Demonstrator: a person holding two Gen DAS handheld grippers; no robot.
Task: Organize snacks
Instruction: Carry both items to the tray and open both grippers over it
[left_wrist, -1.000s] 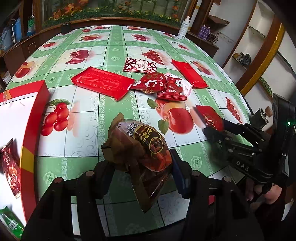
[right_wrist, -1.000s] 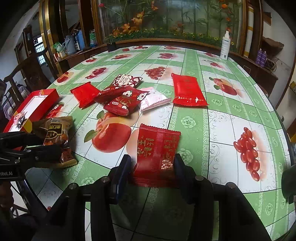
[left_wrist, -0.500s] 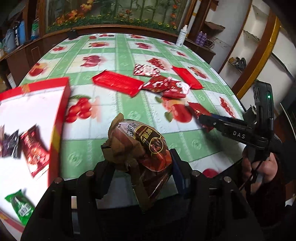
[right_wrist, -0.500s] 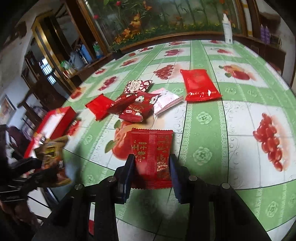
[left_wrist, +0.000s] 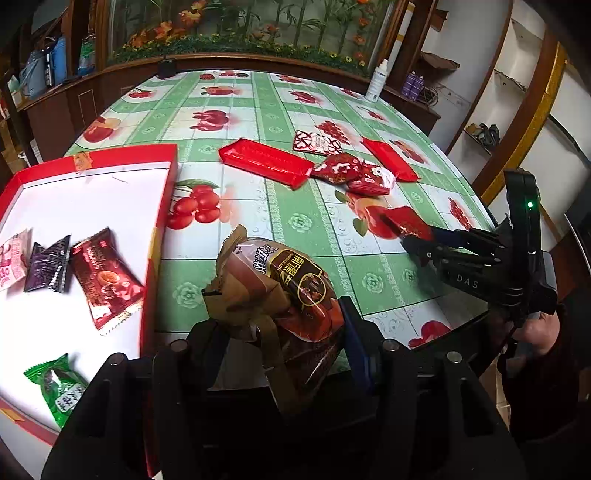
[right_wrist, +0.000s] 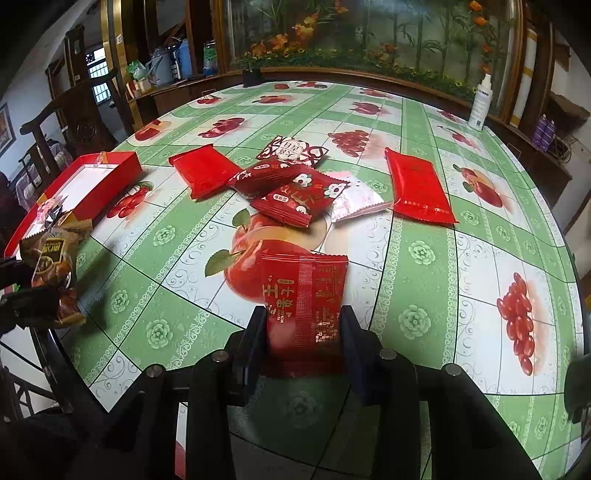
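The left gripper (left_wrist: 280, 325), gripping the brown snack bag (left_wrist: 275, 291), is swinging closer to the red box (left_wrist: 155, 236) on the desk (right_wrist: 424, 258), while the right gripper (right_wrist: 303, 328) is now pinching the red packet (right_wrist: 304, 295), so both seem boxward bound.

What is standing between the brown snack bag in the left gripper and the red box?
Nothing visible. The brown snack bag hangs beside the red box, with only bare tablecloth and the box's low wall between them.

Red cardboard tray (left_wrist: 168, 184) at left edge of fruit-print oilcloth table (left_wrist: 314, 221); four wrapped snacks (left_wrist: 105, 275) inside. Cluster of red foil packets (right_wrist: 288, 188) mid-table, right of tray.
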